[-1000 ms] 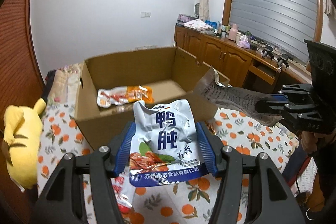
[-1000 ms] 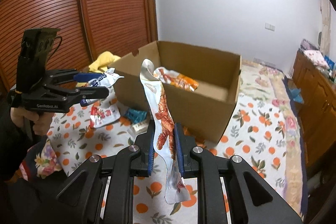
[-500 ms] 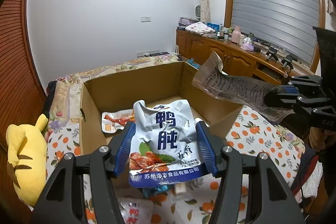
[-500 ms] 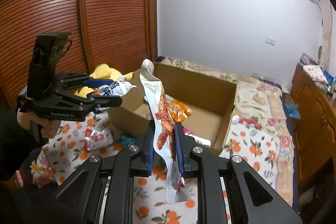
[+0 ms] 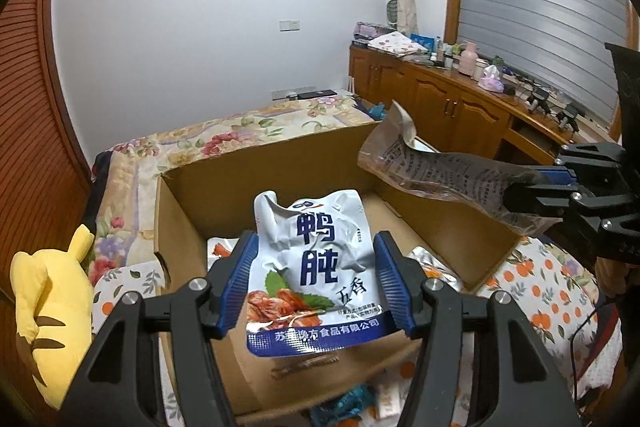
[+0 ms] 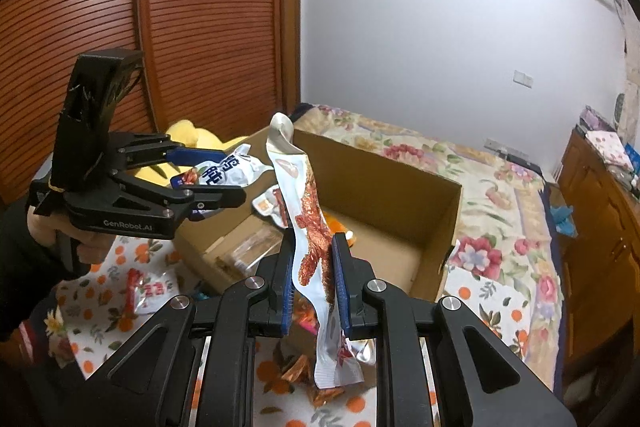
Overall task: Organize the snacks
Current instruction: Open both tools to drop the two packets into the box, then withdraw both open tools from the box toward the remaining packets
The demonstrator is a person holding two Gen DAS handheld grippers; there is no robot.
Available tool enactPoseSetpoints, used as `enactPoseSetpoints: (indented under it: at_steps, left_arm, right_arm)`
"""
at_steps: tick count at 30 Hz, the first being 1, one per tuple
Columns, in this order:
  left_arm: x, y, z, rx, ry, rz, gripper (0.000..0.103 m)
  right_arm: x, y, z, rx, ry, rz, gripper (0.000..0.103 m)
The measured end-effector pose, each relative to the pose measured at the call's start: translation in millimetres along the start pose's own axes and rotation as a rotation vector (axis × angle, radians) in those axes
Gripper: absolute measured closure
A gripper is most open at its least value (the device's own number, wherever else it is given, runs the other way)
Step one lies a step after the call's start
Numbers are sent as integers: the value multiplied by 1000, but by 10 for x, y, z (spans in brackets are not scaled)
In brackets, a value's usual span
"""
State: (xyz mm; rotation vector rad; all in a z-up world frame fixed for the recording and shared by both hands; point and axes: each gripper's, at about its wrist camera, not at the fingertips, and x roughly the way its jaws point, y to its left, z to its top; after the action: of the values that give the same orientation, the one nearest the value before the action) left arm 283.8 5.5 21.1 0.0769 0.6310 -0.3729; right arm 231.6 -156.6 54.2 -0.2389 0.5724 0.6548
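Above the open cardboard box (image 5: 280, 171), two snack packets are held.
Left hand-held gripper (image 5: 316, 283) clamps a crinkled white-and-blue pouch (image 5: 316, 263); right hand-held gripper (image 6: 313, 283) pinches a long glossy packet (image 6: 308, 211).

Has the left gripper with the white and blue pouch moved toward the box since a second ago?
Yes. The left gripper has carried the white and blue pouch forward: the pouch now overlaps the cardboard box opening, not its near wall.

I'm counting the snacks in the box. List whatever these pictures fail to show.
- Left wrist view: the white duck-gizzard pouch in the left claw covers much of the cardboard box floor.
- Right wrist view: the long snack packet in the right claw hides the box middle.
- Snacks below the box: cut off, blurred.
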Motion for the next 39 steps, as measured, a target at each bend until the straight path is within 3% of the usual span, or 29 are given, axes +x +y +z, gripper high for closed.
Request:
enactPoseSetpoints:
  at_steps: [13,24,30,39]
  left_arm:
    - [109,159,0,-34,-14,14,39]
    - [-63,165,-117,-19,-11,6,39]
    - [-156,134,-169,-9,-11,3,39]
    - [-340,71,-236,-13,-26,-2,39]
  right_arm:
    - [424,-72,33,8,39,7,88]
    - [821,-18,-74,4,123,5,88]
    - [858,11,-106,5,143,0,87]
    - [599,-13,-103,50,93,2,84]
